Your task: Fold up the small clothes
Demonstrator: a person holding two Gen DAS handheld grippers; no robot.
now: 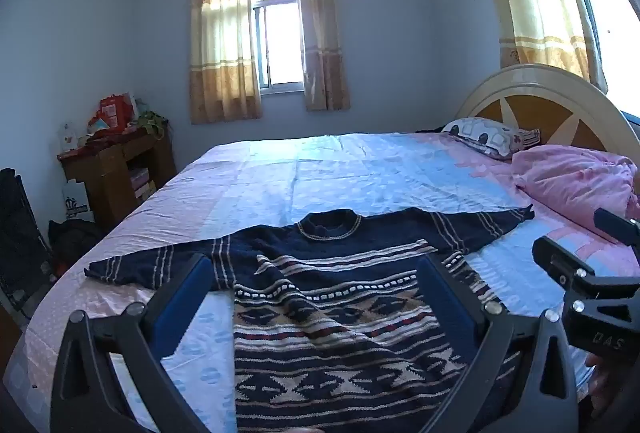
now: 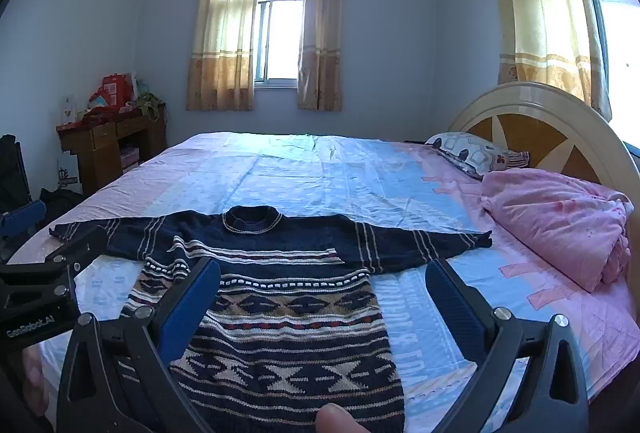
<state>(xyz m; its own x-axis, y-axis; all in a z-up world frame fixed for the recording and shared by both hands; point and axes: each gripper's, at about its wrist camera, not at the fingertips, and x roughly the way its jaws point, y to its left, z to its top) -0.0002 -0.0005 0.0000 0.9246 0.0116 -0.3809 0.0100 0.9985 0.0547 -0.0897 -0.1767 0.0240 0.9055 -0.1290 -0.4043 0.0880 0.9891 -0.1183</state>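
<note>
Blue pads line both tools, and each stands spread wide with nothing between its fingers: the left hand-held gripper (image 1: 316, 297) and the right hand-held gripper (image 2: 324, 297) hover side by side over the lower body of the sweater (image 2: 280, 297), neither touching the knit as far as the views show.

As a judgement, folding has not begun. The sweater, dark navy with cream and tan bands, lies flat and face up on the bed (image 2: 320, 173), collar away from the grippers, hem toward them, both sleeves stretched straight out to the sides. No sleeve is turned in and no fold line shows, so every fold is still to do.

Around the sweater there is room. Beyond its collar the sheet runs bare to the far edge of the bed. To the sweater's right, past the sleeve cuff, a bunched pink quilt (image 2: 560, 221) and a patterned pillow (image 2: 476, 153) lie well apart from it. The sweater's left cuff lies near the bed's left edge, so that sleeve has the least margin.
</note>
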